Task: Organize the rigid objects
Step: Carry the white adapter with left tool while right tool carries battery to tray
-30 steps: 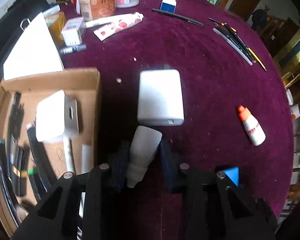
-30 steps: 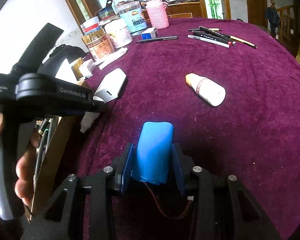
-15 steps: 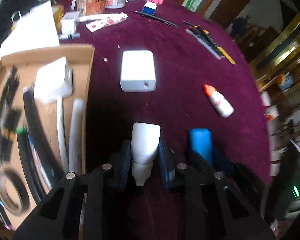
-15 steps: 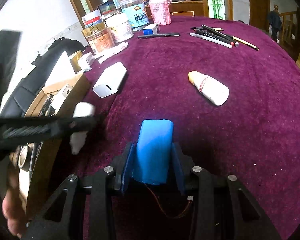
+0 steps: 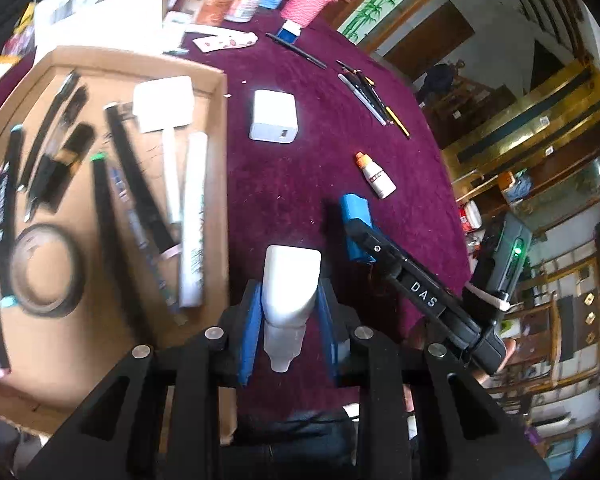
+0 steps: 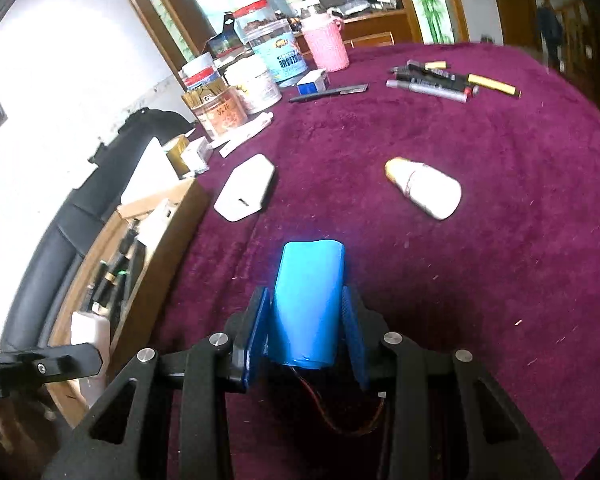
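White squeeze bottle (image 5: pixel 290 286) (cap toward camera) sits clamped in the left hand-held gripper (image 5: pixel 288 312); the right hand-held gripper (image 6: pixel 306 320) grips a blue battery pack (image 6: pixel 308 300).

— What stands at twelve o'clock on the purple cloth (image 6: pixel 500 264)?
— A pink woven cup (image 6: pixel 325 46), jars (image 6: pixel 278 52) at eleven, a black bag (image 6: pixel 140 128) toward nine.

The near part of the cardboard box (image 5: pixel 220 92) was hidden behind the left tongs (image 5: pixel 290 312). The pens inside it (image 5: pixel 140 184) were blurred, so no print could be read. The lower end of the blue battery pack (image 6: pixel 308 300) was hidden between the right tongs (image 6: pixel 306 328). The labels on the jars (image 6: pixel 276 56) at the far edge of the tabletop (image 6: pixel 500 280) were too small to read.
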`<act>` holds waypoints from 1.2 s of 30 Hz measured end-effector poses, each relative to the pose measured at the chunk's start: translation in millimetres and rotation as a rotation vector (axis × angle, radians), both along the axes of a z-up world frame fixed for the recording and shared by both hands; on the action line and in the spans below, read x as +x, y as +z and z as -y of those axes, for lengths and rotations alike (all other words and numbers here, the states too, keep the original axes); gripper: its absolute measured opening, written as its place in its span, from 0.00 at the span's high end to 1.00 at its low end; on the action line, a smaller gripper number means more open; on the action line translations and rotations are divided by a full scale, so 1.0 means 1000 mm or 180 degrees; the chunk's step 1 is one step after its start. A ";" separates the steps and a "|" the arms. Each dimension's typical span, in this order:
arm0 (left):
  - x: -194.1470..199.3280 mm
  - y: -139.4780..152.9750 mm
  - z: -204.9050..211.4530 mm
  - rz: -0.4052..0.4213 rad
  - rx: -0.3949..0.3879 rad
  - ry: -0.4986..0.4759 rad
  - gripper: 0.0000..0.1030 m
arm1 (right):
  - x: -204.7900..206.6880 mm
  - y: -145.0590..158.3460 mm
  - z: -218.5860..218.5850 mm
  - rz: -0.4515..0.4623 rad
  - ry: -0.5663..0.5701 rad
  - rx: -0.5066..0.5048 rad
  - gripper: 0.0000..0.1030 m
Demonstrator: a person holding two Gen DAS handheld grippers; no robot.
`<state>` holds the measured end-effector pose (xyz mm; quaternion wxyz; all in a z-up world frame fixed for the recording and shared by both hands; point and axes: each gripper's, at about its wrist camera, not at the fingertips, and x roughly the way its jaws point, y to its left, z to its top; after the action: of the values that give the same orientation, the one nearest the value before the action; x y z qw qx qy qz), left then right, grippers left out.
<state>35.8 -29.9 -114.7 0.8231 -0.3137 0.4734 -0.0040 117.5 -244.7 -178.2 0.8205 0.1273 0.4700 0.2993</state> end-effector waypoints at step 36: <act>-0.010 -0.021 -0.180 -0.0186 0.0175 0.0712 0.76 | -0.021 0.030 -0.208 0.0198 0.1024 -0.0410 0.68</act>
<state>25.7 150.5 -135.9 0.8125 -0.3419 0.4592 0.1101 96.9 -36.4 -148.2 0.7827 -0.0117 0.4770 0.3997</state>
